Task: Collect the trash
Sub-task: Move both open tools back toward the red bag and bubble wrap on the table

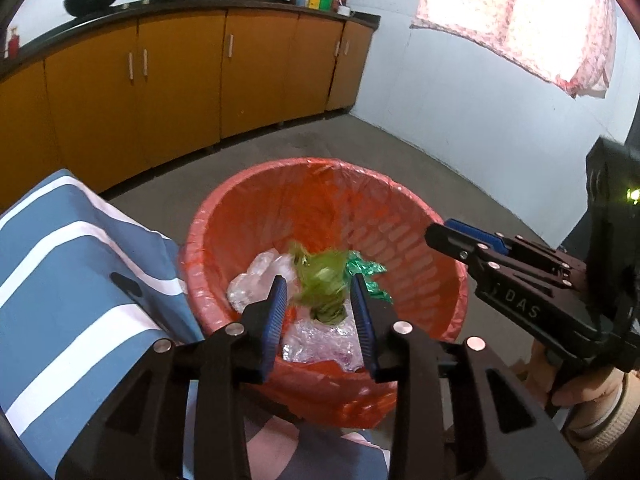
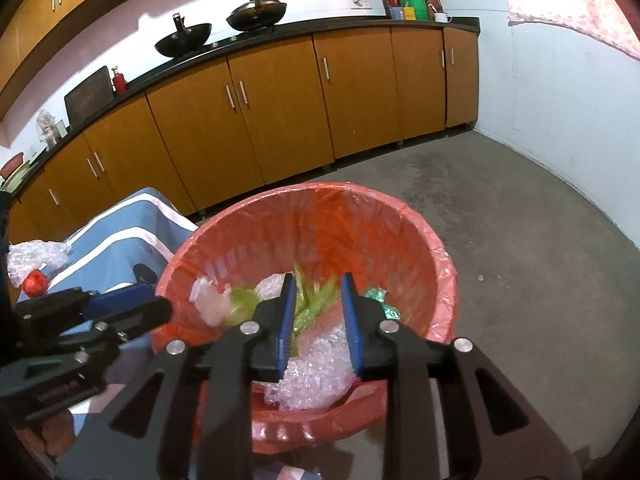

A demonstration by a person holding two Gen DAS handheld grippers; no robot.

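A: Where do the two grippers stand?

B: Both are over the orange bin point(image 1: 420, 216), pointing down into it. The left gripper point(image 1: 320, 292) has its blue pads point(image 1: 279, 300) apart, and a blurred green wrapper point(image 1: 324, 280) shows in the gap. The pads are not pressing on it. I cannot tell whether the wrapper is in mid-air or already lying on the pile.

A: And the right gripper?

B: The right gripper point(image 2: 318, 300) is also partly open, with nothing clamped. Green wrapper scraps point(image 2: 316, 296) show between its fingers, down in the bin.

A: What is in the bin?

B: A red liner bag point(image 2: 304, 216) folded over the rim. Inside: clear bubble wrap point(image 2: 316, 368), clear plastic film point(image 1: 260, 272), the green wrapper and a shiny green foil piece point(image 1: 366, 270) at the right.

A: Anything left outside?

B: Yes. On the blue and white striped cloth point(image 1: 60, 272) to the left of the bin lie a wad of clear plastic point(image 2: 36, 256) and a small red ball-like item point(image 2: 35, 283), touching each other.

A: Surroundings?

B: Grey concrete floor point(image 2: 500, 208), yellow-brown cabinets point(image 2: 280, 100) under a dark counter, two woks point(image 2: 184, 38) on top.
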